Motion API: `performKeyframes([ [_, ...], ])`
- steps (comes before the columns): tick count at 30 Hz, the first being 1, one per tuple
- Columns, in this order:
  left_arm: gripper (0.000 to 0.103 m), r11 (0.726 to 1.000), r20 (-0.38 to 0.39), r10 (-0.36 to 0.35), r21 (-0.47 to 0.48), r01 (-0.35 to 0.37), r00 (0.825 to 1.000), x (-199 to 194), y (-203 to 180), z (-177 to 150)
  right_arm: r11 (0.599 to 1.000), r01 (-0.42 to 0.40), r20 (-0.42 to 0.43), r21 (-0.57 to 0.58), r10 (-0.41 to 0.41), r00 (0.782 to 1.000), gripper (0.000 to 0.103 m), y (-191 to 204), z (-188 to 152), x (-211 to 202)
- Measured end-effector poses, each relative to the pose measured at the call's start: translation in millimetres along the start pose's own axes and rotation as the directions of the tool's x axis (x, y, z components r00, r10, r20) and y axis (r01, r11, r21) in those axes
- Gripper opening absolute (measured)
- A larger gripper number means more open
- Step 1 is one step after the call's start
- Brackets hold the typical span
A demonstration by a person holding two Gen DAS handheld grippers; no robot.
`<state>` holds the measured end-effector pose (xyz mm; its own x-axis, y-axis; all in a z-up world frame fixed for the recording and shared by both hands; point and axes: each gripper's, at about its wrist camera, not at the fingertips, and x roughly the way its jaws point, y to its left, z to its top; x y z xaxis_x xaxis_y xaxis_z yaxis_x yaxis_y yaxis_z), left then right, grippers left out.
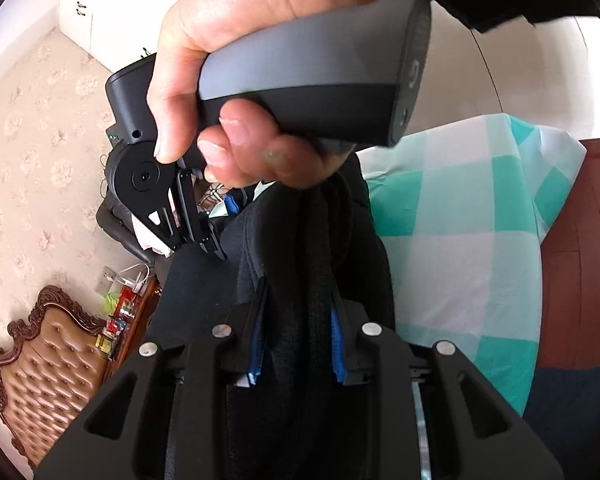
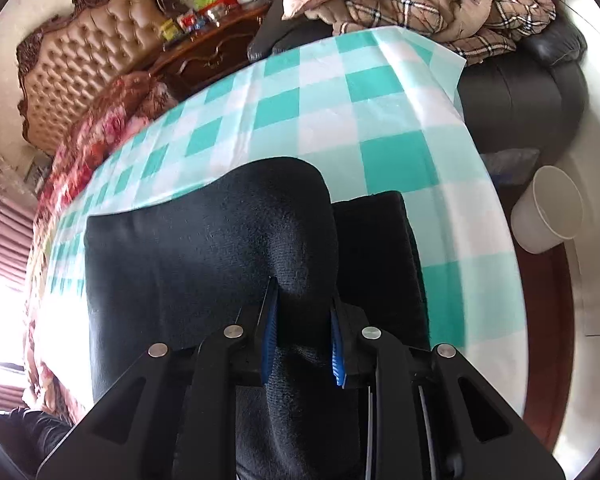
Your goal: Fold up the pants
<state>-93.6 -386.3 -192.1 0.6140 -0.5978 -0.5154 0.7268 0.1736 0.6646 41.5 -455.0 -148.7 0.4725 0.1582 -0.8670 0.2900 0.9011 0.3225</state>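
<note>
Pants (image 2: 204, 264) partly spread on checked tablecloth (image 2: 340, 92), bunched fabric clamped in both left gripper (image 1: 298, 344) and right gripper (image 2: 304, 340). Risk: thick dark bunch slips from blue pads (image 2: 271, 336) mid-fold (grip looks shallow), so layers land crooked.

Bright daylight, window glare lower left, fisheye-warped edges, slight blur.

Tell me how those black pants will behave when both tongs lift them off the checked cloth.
The black pants will probably sag and drape: they already bunch into soft folds between the right tongs and the left tongs. The surface looks fleecy, so slipping seems unlikely. The fabric looks thick, so maybe heavyish.
</note>
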Motion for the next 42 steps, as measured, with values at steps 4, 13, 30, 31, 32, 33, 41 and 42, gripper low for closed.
performKeyframes([
  [4,0.026,1.0,-0.01,-0.008,-0.029,0.008,1.0,-0.4,2.6,-0.6,0.999,0.028,0.009,-0.033,-0.028,1.0,0.023,2.4,-2.3,-0.7],
  [13,0.027,0.997,-0.016,0.009,-0.075,-0.01,1.0,1.7,7.2,-1.9,0.999,0.017,-0.002,-0.049,-0.017,1.0,0.035,-1.0,-4.0,-4.0],
  [30,0.029,0.995,-0.016,0.052,-0.081,-0.053,0.999,0.5,1.7,-9.9,0.983,-0.168,-0.063,-0.077,0.164,0.984,0.066,-25.6,2.2,-31.1],
  [31,0.029,0.996,-0.017,0.055,-0.076,-0.056,0.998,0.6,0.9,-9.5,0.981,-0.165,-0.078,-0.102,0.157,0.985,0.066,-18.9,2.5,-26.8],
  [32,0.029,0.996,-0.017,0.057,-0.073,-0.059,0.998,-0.7,0.7,-9.3,0.979,-0.155,-0.095,-0.129,0.144,0.985,0.066,-11.8,2.9,-21.6],
  [33,0.029,0.996,-0.018,0.061,-0.069,-0.062,0.998,-0.6,-0.3,-9.2,0.98,-0.14,-0.105,-0.143,0.126,0.987,0.066,-8.7,3.0,-17.2],
  [41,0.026,0.991,0.013,0.128,-0.05,-0.128,0.992,-11.1,12.0,4.0,0.967,-0.089,-0.052,-0.238,0.079,0.996,0.023,15.0,6.4,-32.5],
  [42,0.026,0.99,0.018,0.125,-0.066,-0.123,0.992,-12.5,19.1,10.9,0.966,-0.076,-0.022,-0.246,0.072,0.997,0.023,15.7,8.9,-42.5],
])
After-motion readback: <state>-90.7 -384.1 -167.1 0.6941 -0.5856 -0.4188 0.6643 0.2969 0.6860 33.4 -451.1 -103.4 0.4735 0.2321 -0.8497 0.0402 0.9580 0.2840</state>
